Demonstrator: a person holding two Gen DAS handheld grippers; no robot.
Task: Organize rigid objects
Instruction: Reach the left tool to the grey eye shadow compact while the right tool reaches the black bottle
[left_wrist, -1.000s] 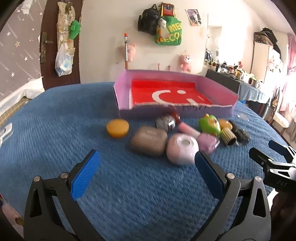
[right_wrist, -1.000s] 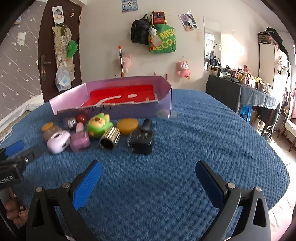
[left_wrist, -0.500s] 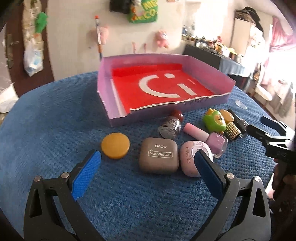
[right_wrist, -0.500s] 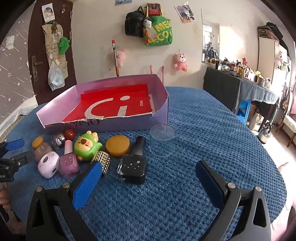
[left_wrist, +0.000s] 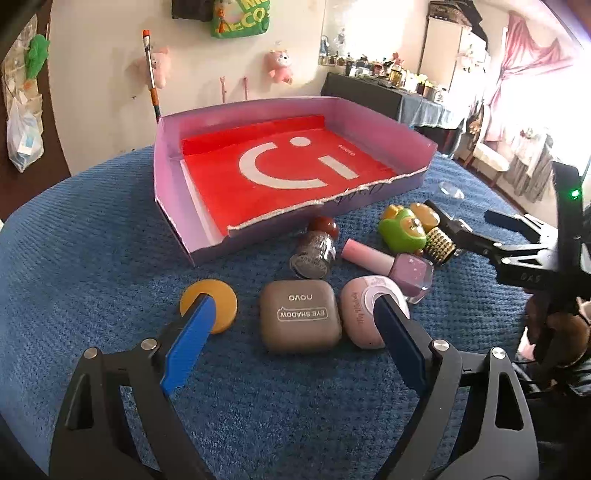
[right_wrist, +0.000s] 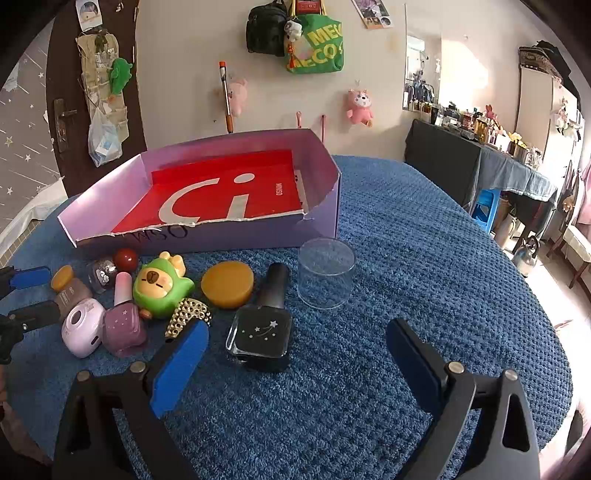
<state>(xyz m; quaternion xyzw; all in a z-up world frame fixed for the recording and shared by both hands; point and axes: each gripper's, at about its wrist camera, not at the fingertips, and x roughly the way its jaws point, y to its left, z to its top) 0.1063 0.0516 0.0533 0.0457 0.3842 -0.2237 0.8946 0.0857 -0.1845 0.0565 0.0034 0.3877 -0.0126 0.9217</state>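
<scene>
left gripper (left_wrist: 291, 317) jaws narrowed, spread astride eyeshadow case (left_wrist: 298, 320); right gripper (right_wrist: 295, 345) spread.

Left wrist view: low over the blue tabletop (left_wrist: 92, 258), angled downward from the left, close to the near clutter, facing the purple box (left_wrist: 173, 206) and far wall. Right wrist view: same downward tilt, from the right, equally close. Shared by both: box, clutter, wall, each other's hand-held gripper.
</scene>
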